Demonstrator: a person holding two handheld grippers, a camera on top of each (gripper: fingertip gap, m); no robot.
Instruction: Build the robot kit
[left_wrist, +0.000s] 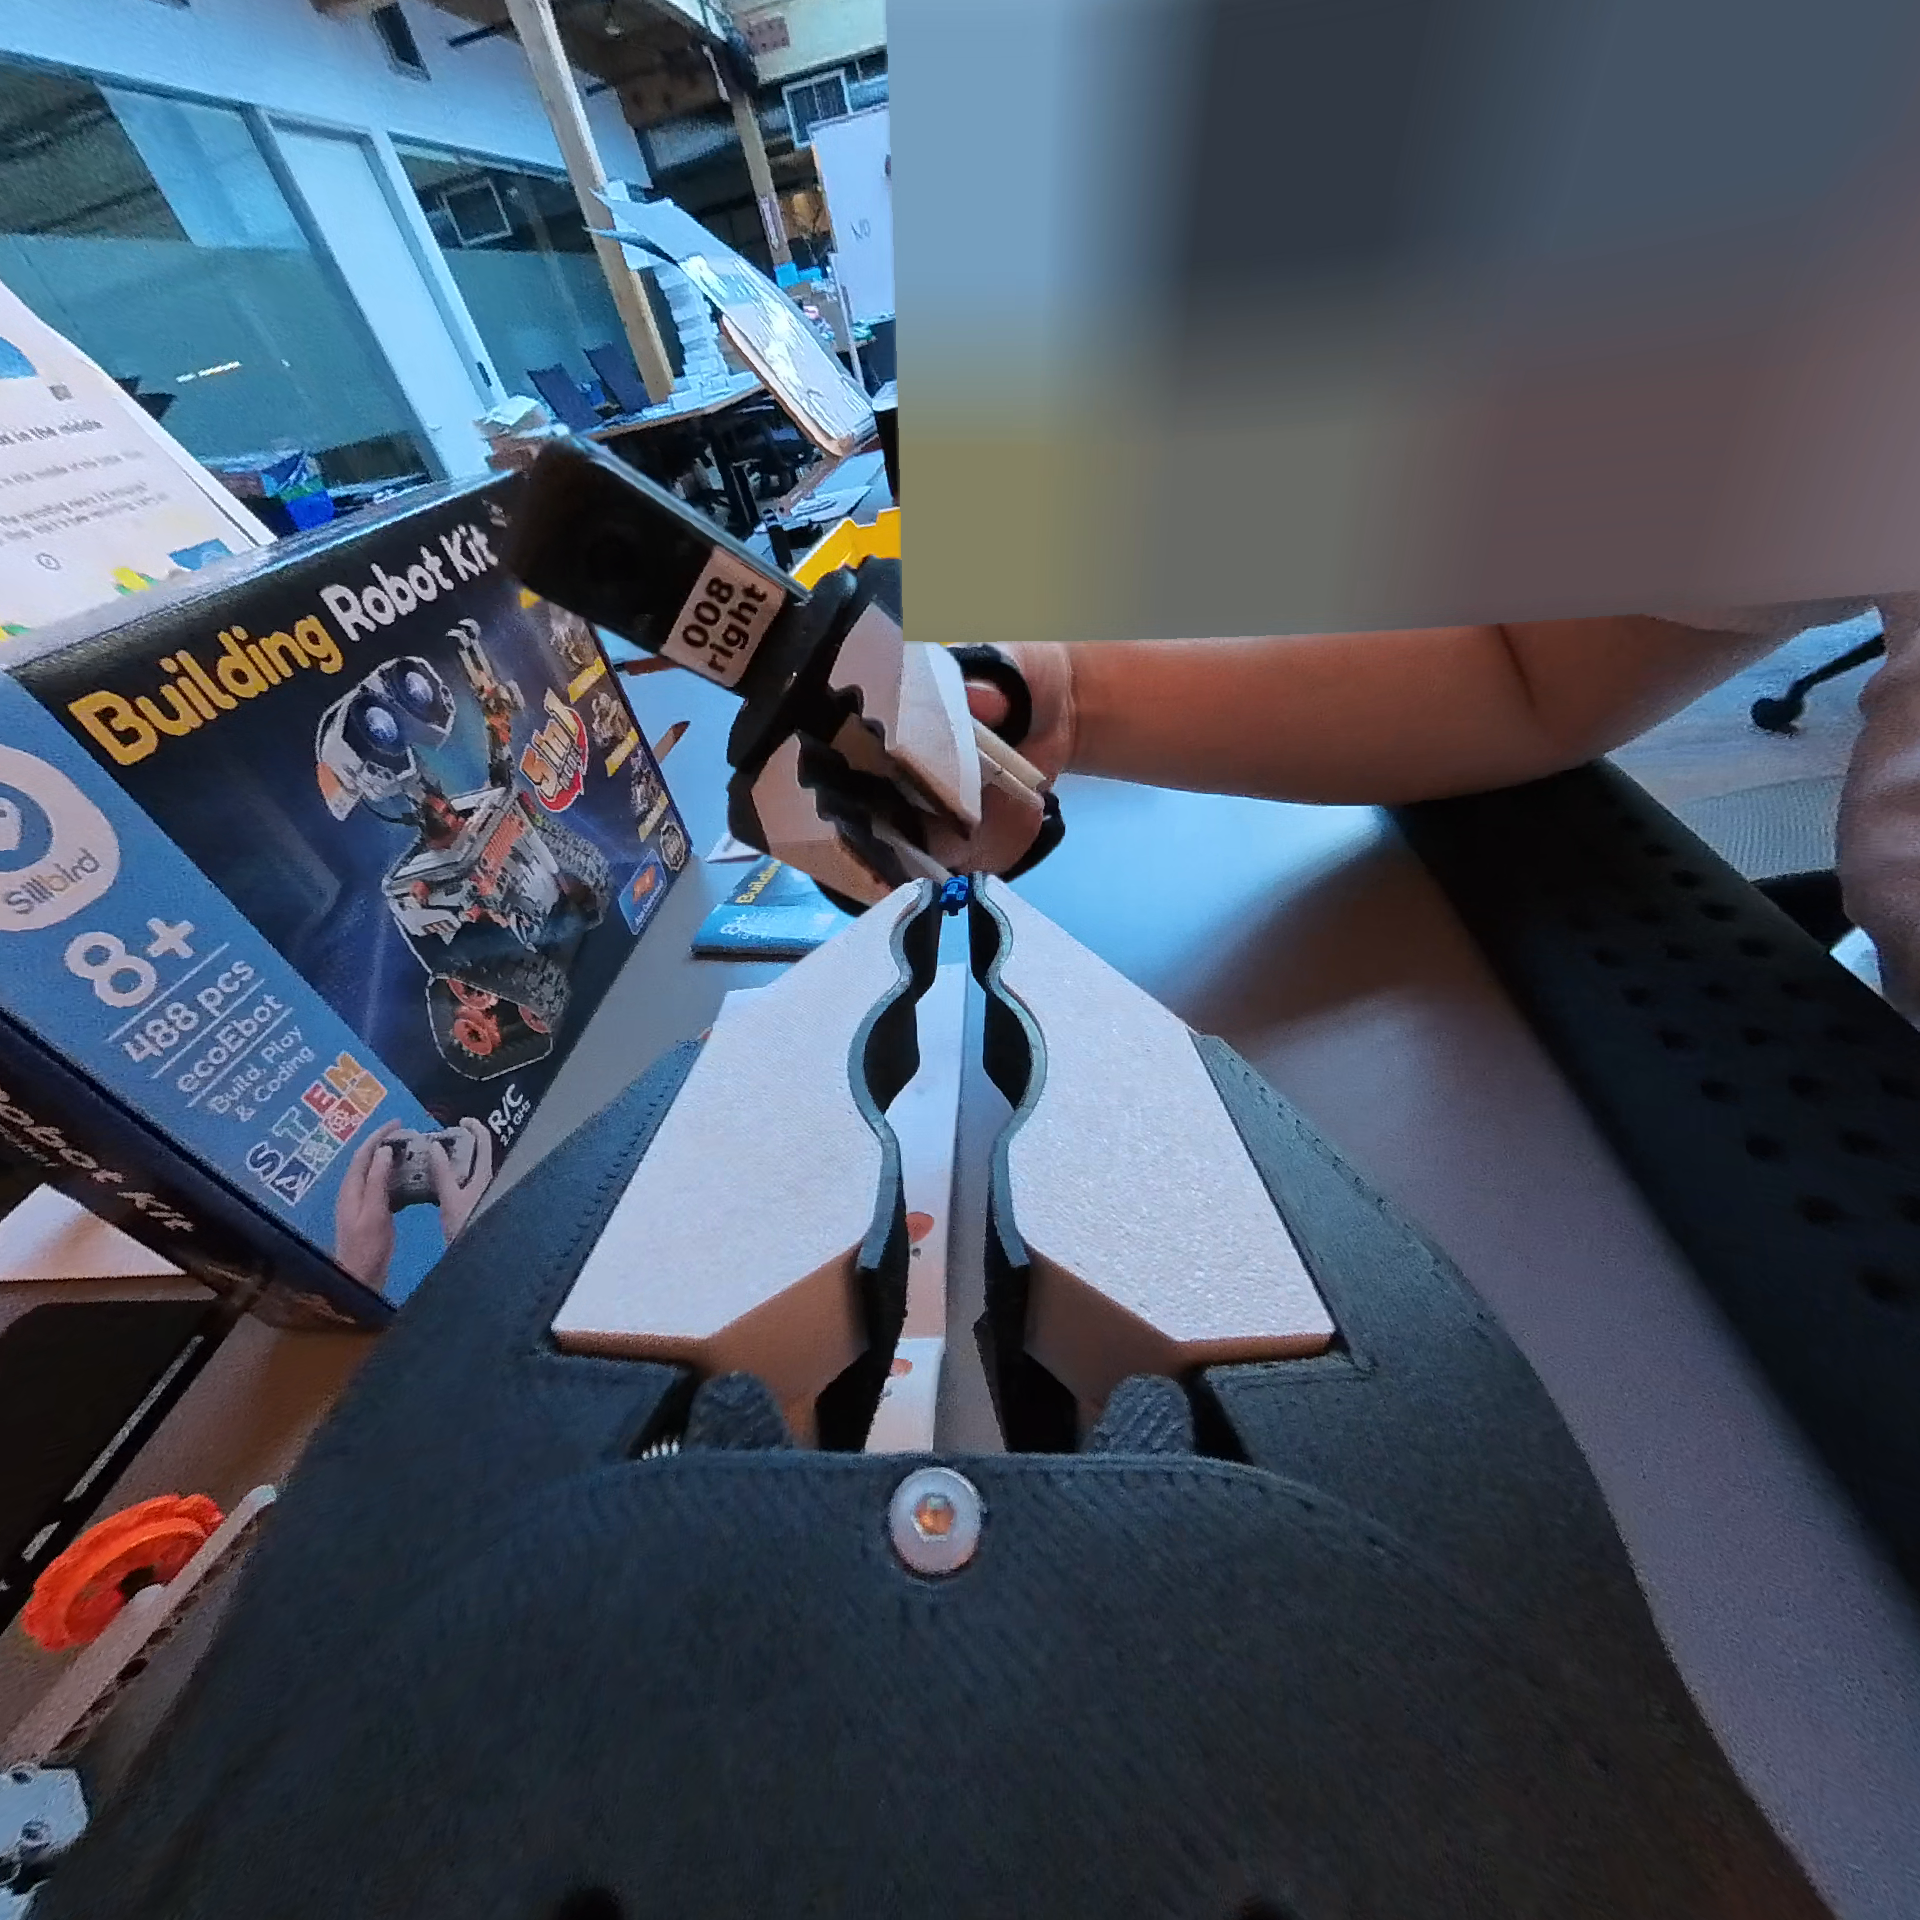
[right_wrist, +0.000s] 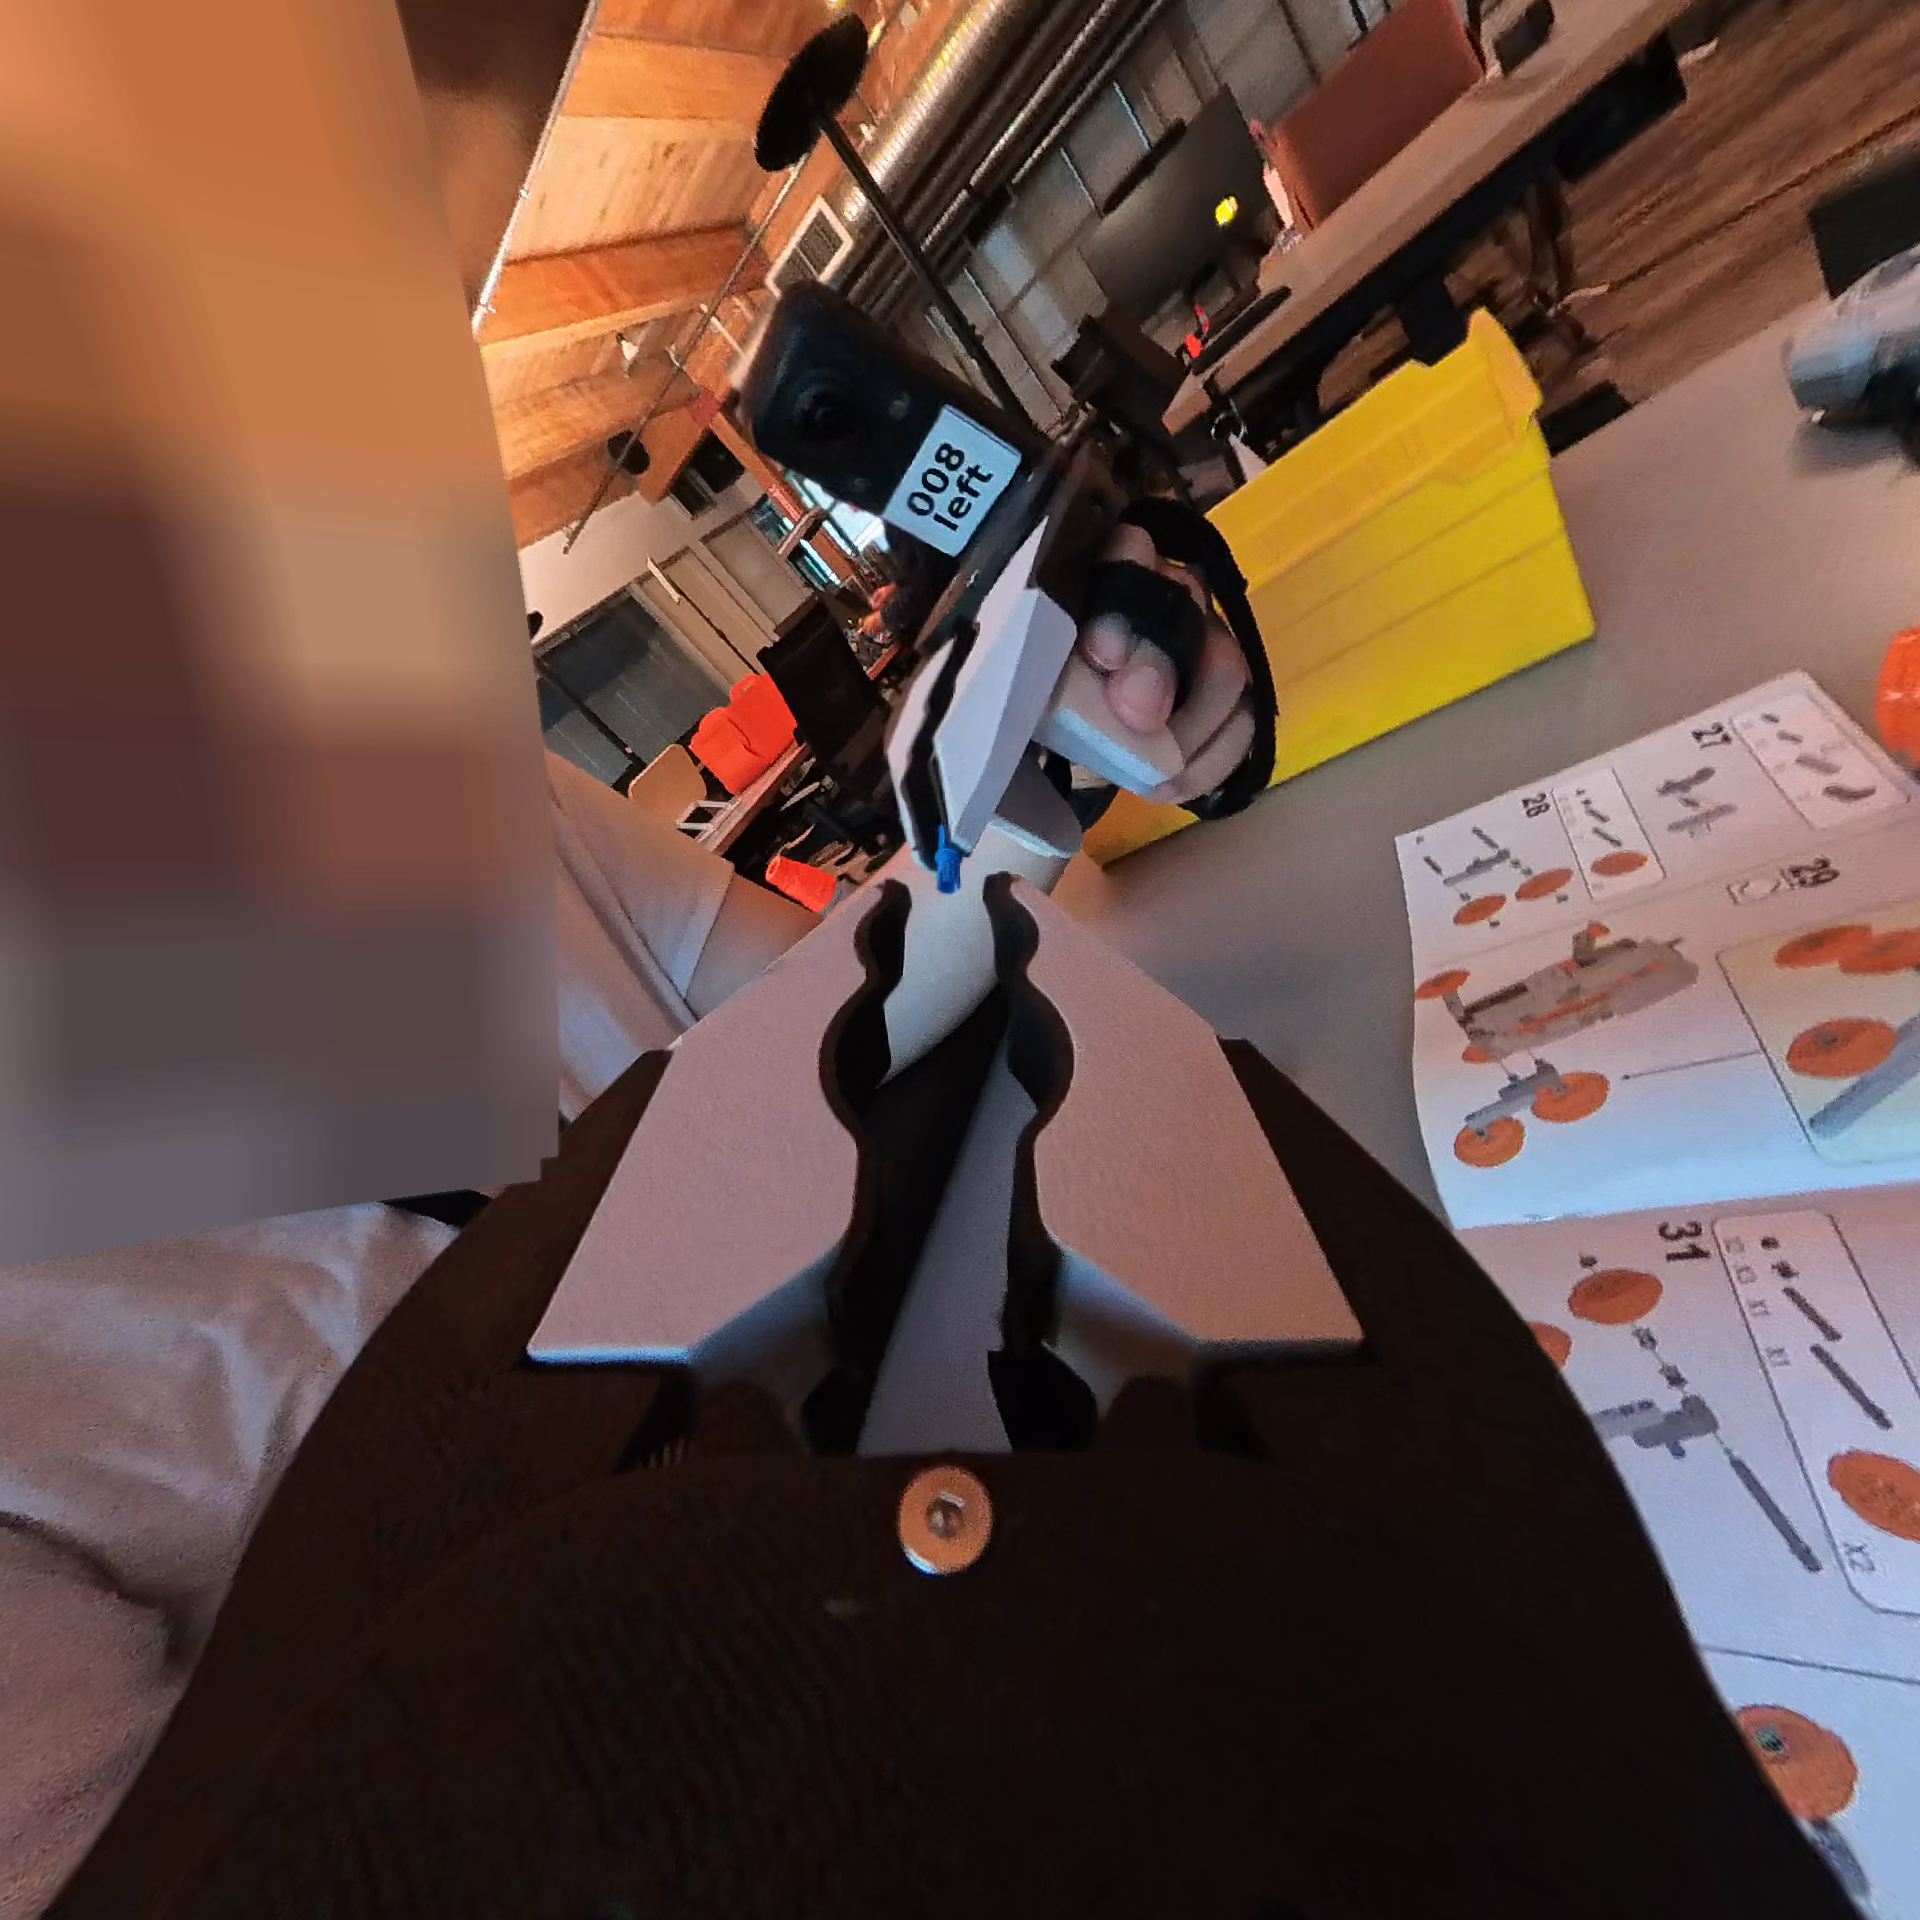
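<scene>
My left gripper is shut on a small blue pin, pinched at the very tips and held above the grey table. The right wrist view shows it too: the left gripper points down with the blue pin sticking out of its tips. My right gripper is slightly open and empty, its tips just below the pin and almost touching it. In the left wrist view the right gripper comes in from above, tip to tip with the left.
A building-kit box stands at the left, with an orange wheel near it. An open instruction booklet lies on the table at the right, and a yellow bin stands behind. A black perforated chair part borders the table. Only a small space, under 4 cm, lies between the two pairs of fingers.
</scene>
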